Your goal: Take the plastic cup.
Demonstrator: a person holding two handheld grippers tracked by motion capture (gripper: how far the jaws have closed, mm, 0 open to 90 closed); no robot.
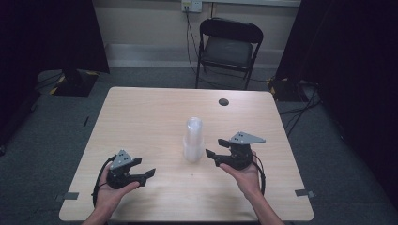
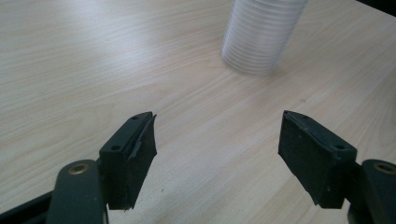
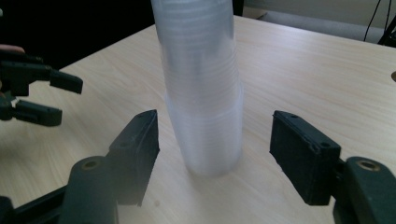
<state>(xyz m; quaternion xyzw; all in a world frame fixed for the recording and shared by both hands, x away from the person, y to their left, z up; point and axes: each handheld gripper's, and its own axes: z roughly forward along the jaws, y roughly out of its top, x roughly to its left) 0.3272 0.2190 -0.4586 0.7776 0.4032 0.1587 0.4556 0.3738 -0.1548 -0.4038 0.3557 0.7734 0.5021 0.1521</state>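
A tall stack of clear plastic cups stands upside down near the middle of the light wood table. My right gripper is just right of the stack, pointing at it. In the right gripper view the stack rises between and a little beyond the jaws of the right gripper, which stand apart and do not touch it. My left gripper is at the front left, open and holding nothing. In the left gripper view the stack is well ahead of the left gripper. The left gripper also shows far off.
A round dark hole sits in the table near its far right. A black folding chair stands beyond the far edge. Tape marks sit at the front corners. Bare wood lies left of and behind the stack.
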